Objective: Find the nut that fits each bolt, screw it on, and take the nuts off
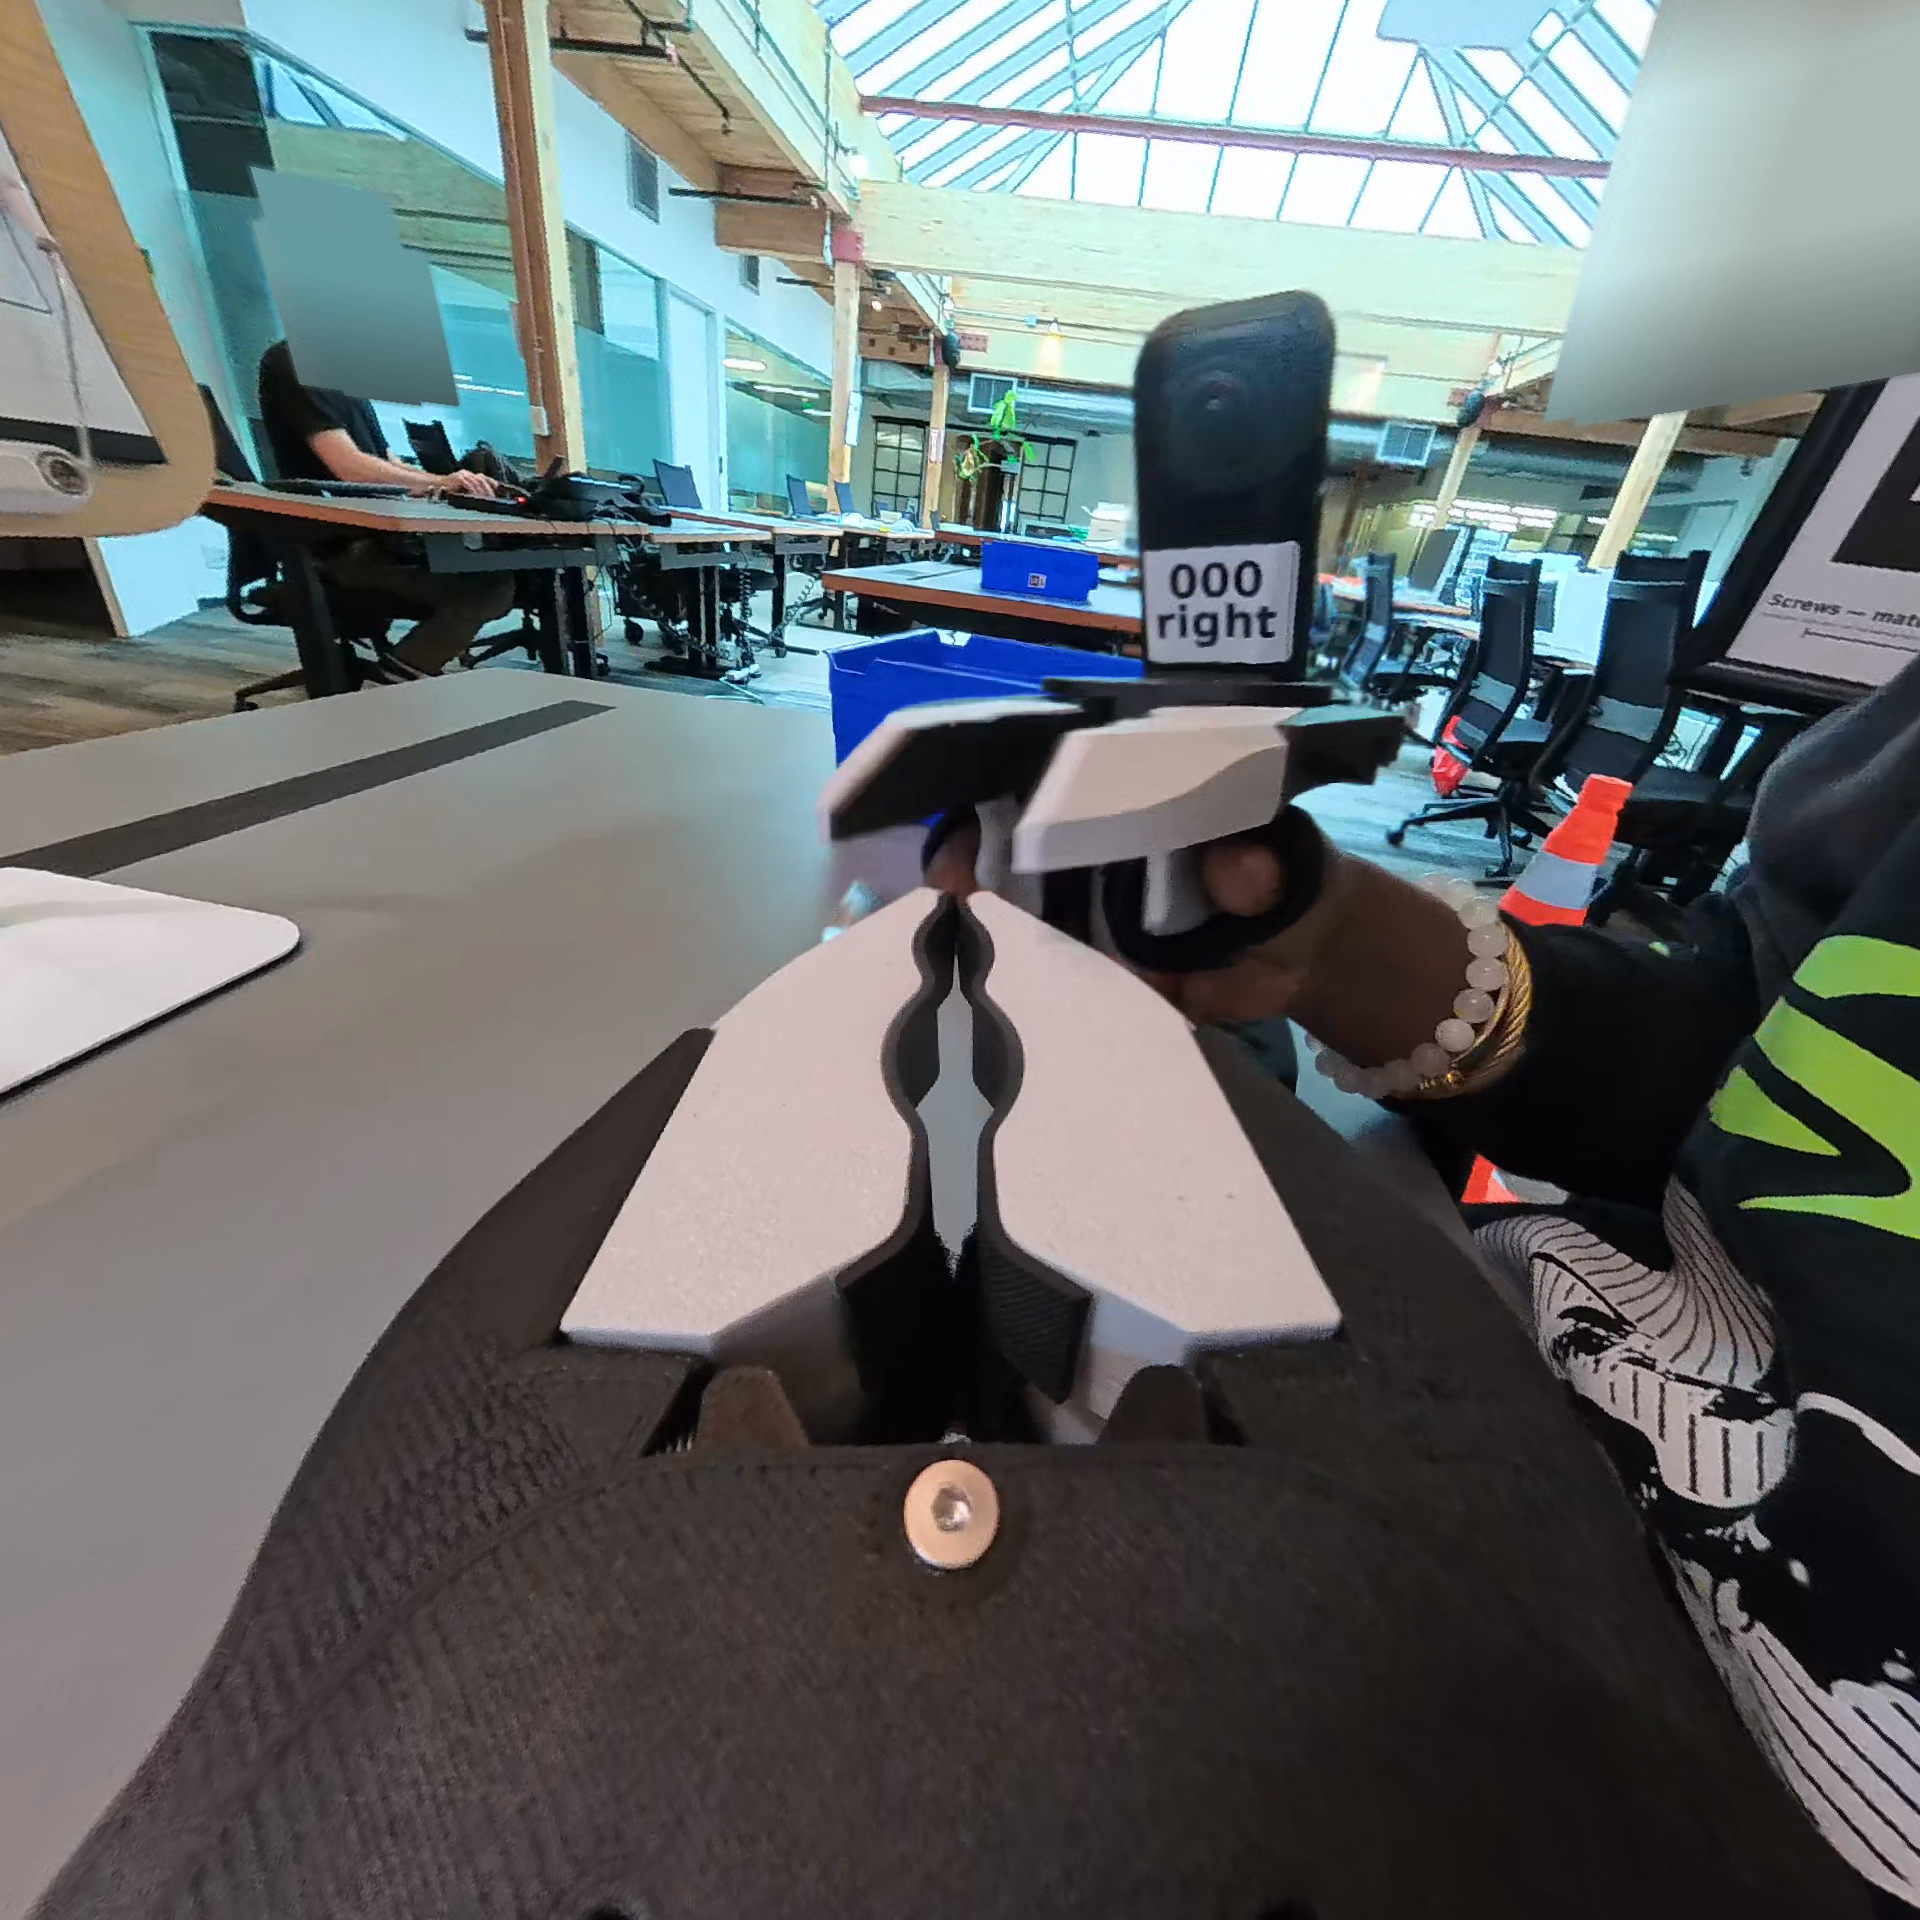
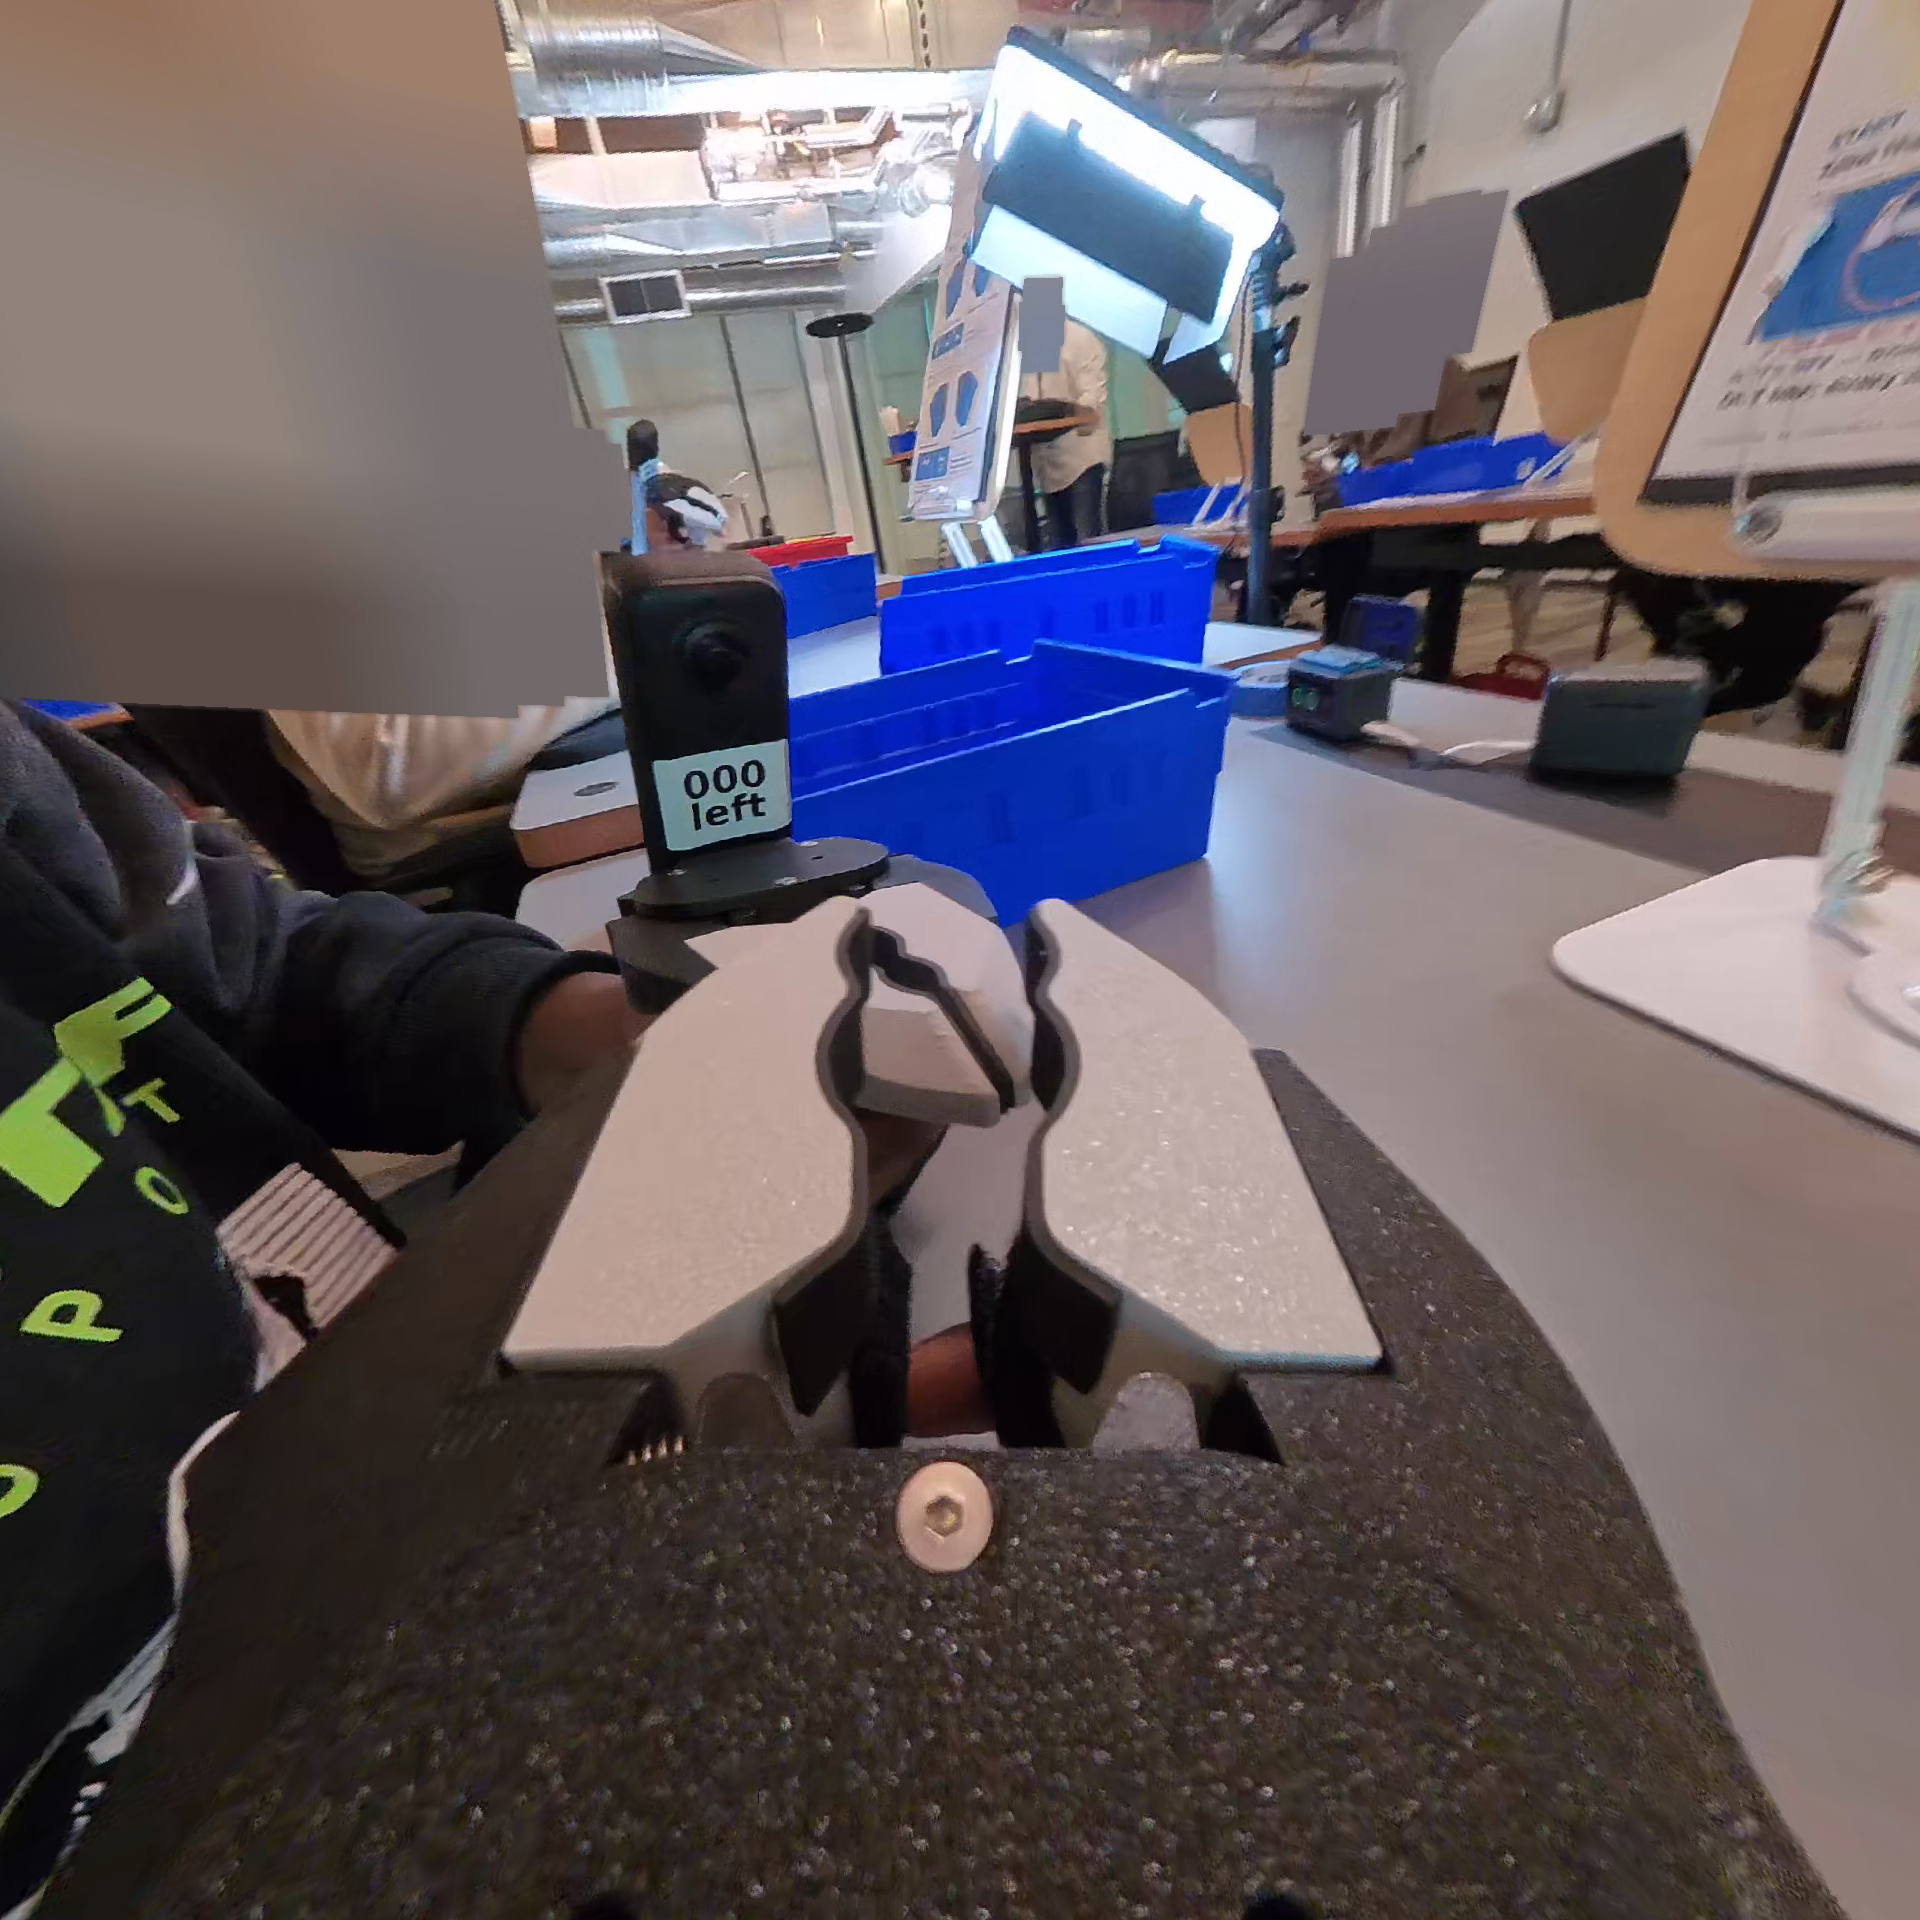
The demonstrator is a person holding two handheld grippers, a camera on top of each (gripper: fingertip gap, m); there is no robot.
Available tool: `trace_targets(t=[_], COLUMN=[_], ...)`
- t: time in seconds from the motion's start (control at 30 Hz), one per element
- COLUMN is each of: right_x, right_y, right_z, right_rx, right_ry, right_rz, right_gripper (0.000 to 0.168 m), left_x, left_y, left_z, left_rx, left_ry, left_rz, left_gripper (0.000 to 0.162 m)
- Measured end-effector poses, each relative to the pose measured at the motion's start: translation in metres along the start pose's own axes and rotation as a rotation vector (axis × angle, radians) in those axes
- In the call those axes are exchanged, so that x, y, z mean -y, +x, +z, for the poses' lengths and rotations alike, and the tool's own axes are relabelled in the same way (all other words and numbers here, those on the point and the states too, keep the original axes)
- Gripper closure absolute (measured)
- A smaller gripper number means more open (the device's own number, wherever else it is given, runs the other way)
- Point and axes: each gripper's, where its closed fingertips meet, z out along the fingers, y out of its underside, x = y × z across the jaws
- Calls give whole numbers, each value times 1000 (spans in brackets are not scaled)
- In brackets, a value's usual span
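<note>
I see no bolt or nut clearly in either view. My left gripper (image 1: 951, 914) is shut, its pads meeting at the tips with nothing visible between them. It also shows in the right wrist view (image 2: 977, 1070), held by a hand just beyond my right gripper's fingers. My right gripper (image 2: 954, 925) is open, and the left gripper's shut fingers show through its gap, farther off. In the left wrist view the right gripper (image 1: 930, 826) is held close in front of and above my left fingertips, with its fingers apart. A small blurred pale thing (image 1: 847, 904) lies just left of my left fingertips.
Both grippers are over a grey table (image 1: 416, 1039). A blue bin (image 2: 1018, 769) stands behind them and also shows in the left wrist view (image 1: 935, 670). A white stand base (image 2: 1766, 987) is at the right, and another base shows in the left wrist view (image 1: 104, 956). Two small dark devices (image 2: 1621, 722) sit farther back. Less than 4 cm separates the two grippers' tips.
</note>
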Motion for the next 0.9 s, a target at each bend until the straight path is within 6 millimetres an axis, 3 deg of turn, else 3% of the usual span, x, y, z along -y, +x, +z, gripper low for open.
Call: trace_targets(t=[0.07,0.17,0.33,0.47,0.67,0.73,0.9], right_x=[-17,-29,-12,-17,-69,-84,-99], right_y=[2,18,34,50,57,62,86], right_z=[2,-16,-59,-93,-134,-139,-141], right_rx=[32,-18,-120,-189,-215,-217,-246], right_ry=[-59,-98,-138,-314,-700,-781,-869], right_rz=[65,135,105,-67,-100,-123,-113], right_gripper=[148,151,140,131,136,136,140], left_x=[-14,-30,-52,-55,-56,-58,-60], left_y=[-2,-11,-14,-14,-13,-11,-7], left_z=[3,2,3,4,4,5,5], left_rx=[7,65,81,86,68,61,46], left_ry=[-81,-189,-356,-378,-384,-397,-404], left_rz=[1,29,74,77,60,73,95], left_gripper=[162,162,150,140,135,134,133])
